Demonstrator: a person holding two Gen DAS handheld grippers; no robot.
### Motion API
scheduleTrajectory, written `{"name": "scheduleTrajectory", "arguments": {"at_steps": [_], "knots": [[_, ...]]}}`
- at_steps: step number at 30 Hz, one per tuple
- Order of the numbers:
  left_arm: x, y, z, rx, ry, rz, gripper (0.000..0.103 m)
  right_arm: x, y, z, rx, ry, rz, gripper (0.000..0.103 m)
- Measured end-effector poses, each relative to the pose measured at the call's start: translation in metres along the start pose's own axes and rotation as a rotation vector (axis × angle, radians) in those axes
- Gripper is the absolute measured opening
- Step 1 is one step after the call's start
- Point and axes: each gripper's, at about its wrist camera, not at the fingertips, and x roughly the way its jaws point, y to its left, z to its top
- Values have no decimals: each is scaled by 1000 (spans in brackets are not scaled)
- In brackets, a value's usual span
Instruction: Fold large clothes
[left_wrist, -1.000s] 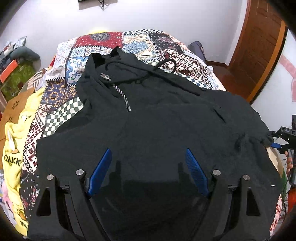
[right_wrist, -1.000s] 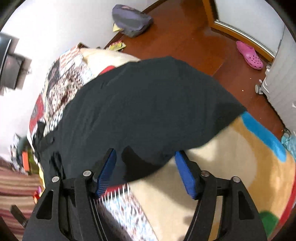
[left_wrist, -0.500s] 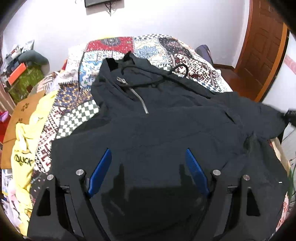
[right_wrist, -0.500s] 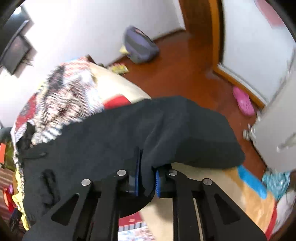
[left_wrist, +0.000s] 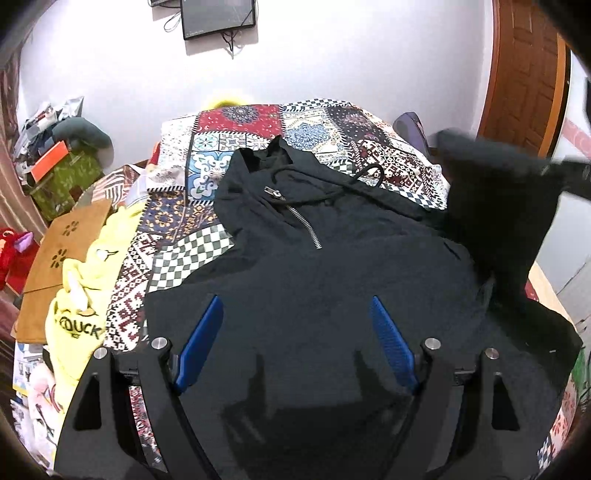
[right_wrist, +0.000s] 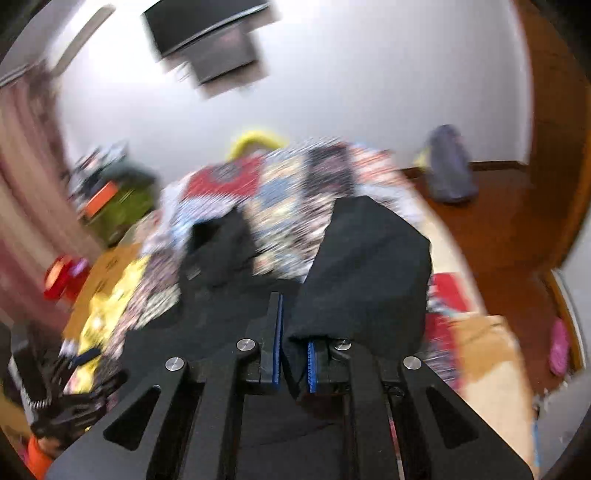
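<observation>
A: What changed in the last second?

B: The right gripper (right_wrist: 294, 360) has clamped its jaws on the sleeve (right_wrist: 369, 273) and lifted it; in the left view that sleeve now hangs at the upper right, off the bed (left_wrist: 325, 125).

A: And the hoodie (left_wrist: 332, 295)?

B: It fills the frame centre, flat on the bed. The left gripper (left_wrist: 293, 345) stays wide, holding nothing, low in frame above it.

A: Meaning?

B: Fold 1 looks begun: sleeve probably goes across the body.
</observation>
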Motion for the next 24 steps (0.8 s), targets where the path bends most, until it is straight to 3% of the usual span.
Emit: {"name": "scheduleTrajectory", "arguments": {"at_steps": [4,9,11,13,18,24], "knots": [[-5,4,-7,7,8,2,81,59,32,-33,-62,205,68,9],[-3,8,-20,10,42,-4,81,103,46,-74,-137,378,-6,16],[-2,8,-23,13,48,-4,81,106,45,-79,-116,425,-14,22],[-3,6,-22,18,50,-9,81,99,36,-78,-64,469,27,41],[-9,-11,-7,59,25,-28,81,62,23,-72,-15,420,64,45],[-15,-58,25,147,-23,-80,81,3,-19,-59,-31,251,-90,48]]}}
